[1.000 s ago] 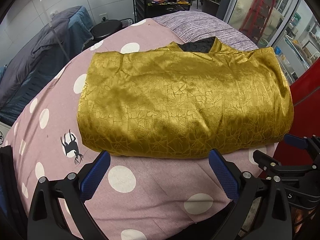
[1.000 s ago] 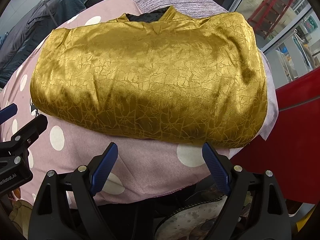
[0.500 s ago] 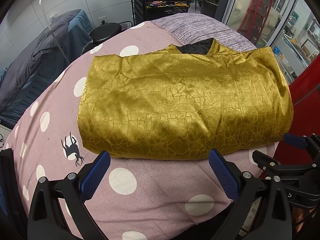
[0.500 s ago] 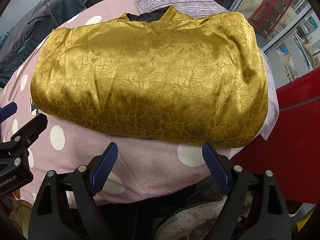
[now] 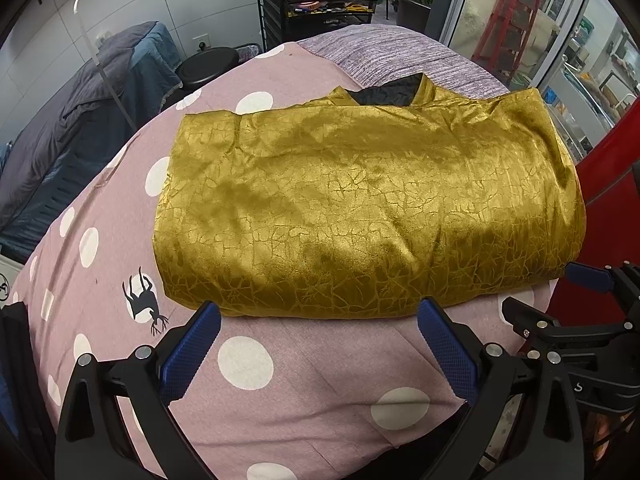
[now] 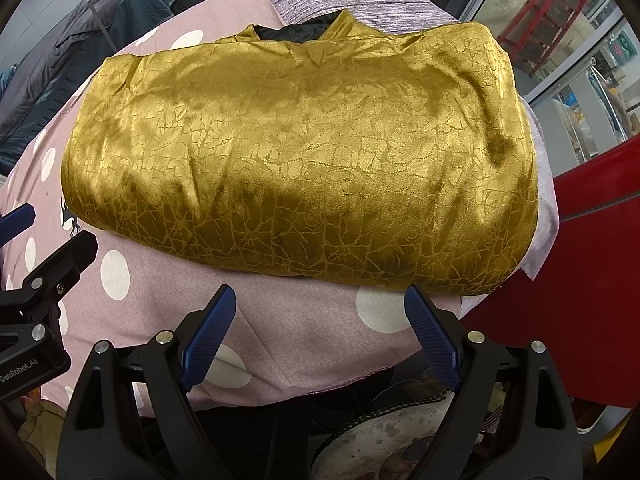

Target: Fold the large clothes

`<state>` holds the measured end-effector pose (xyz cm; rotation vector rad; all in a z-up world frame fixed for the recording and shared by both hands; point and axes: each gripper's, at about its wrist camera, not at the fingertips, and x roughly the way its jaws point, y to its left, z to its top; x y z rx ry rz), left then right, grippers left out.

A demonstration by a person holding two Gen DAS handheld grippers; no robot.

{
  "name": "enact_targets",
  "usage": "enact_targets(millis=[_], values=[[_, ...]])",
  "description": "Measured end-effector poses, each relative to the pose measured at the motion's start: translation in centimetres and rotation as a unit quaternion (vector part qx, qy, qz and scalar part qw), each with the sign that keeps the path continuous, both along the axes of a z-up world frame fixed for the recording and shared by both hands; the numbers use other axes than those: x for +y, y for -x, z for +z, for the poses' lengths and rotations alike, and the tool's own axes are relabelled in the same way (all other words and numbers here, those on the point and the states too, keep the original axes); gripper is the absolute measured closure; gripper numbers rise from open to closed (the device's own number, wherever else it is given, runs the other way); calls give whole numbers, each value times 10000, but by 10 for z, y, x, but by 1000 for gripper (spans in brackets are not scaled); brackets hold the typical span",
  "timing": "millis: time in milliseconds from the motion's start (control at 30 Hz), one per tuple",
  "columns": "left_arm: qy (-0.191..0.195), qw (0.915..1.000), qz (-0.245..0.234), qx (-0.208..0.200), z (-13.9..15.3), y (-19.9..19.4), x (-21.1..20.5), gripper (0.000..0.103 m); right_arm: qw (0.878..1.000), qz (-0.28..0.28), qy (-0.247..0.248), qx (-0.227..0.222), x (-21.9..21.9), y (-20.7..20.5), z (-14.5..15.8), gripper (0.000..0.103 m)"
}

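Both my views are bright and sharp. Daylight comes from the windows [image 5: 520, 20] at the far right. The gold garment [image 5: 360, 208] shows soft glare and dark shadow patches. The fisheye bends the edges, with black corners.

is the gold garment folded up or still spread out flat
Folded: the gold garment lies as a compact, thick rectangle with a rounded near edge.

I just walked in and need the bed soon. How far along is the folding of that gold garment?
Looks nearly done: the gold garment lies as a compact folded rectangle on the spotted sheet. Nothing is in hand; the left gripper and right gripper are open, short of its near edge. Perhaps one more fold remains.
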<state>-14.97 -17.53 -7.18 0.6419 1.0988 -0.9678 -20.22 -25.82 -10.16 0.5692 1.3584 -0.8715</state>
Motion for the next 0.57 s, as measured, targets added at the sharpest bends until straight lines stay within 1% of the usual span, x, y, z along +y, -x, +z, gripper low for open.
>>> enact_targets(millis=[233, 567], values=[[-52, 10000, 65, -42, -2, -2, 0, 6, 10000, -4, -3, 5, 2, 0, -1, 17], [-234, 9996, 166, -50, -9, -8, -1, 6, 10000, 14, -24, 15, 7, -1, -4, 17]])
